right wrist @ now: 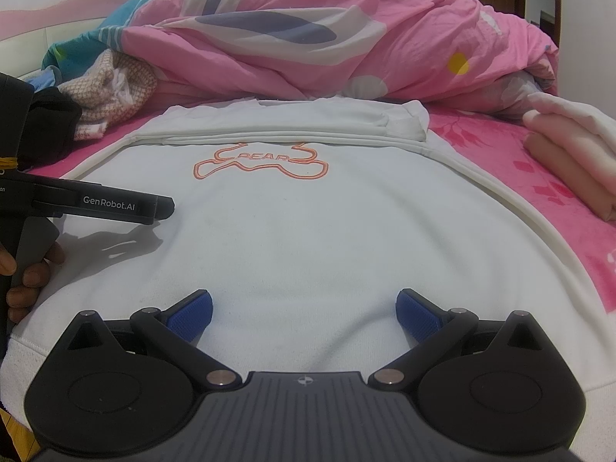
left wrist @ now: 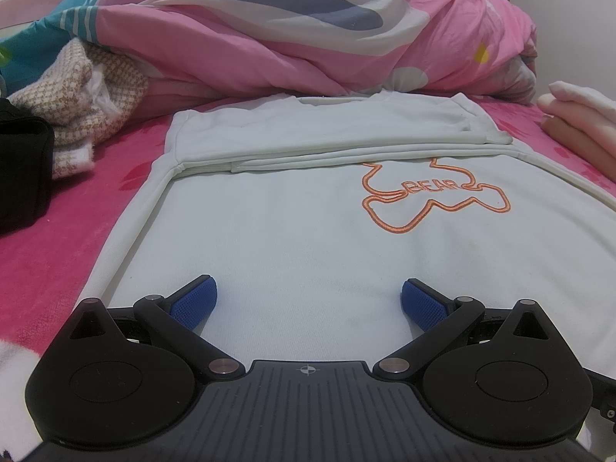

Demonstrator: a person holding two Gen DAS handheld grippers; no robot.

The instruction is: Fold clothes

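Centrally, a white sweatshirt [left wrist: 308, 238] with an orange "BEAR" outline [left wrist: 435, 196] lies flat on the pink bedsheet [left wrist: 50, 238], sleeves folded across its upper part | left gripper [left wrist: 308, 300] at lower frame, jaws spread wide, holding nothing | right gripper [right wrist: 304, 308] likewise wide and empty | pink duvet [right wrist: 327, 38] heaped along the top | folded pale-pink clothes [right wrist: 569, 154] at right edge.
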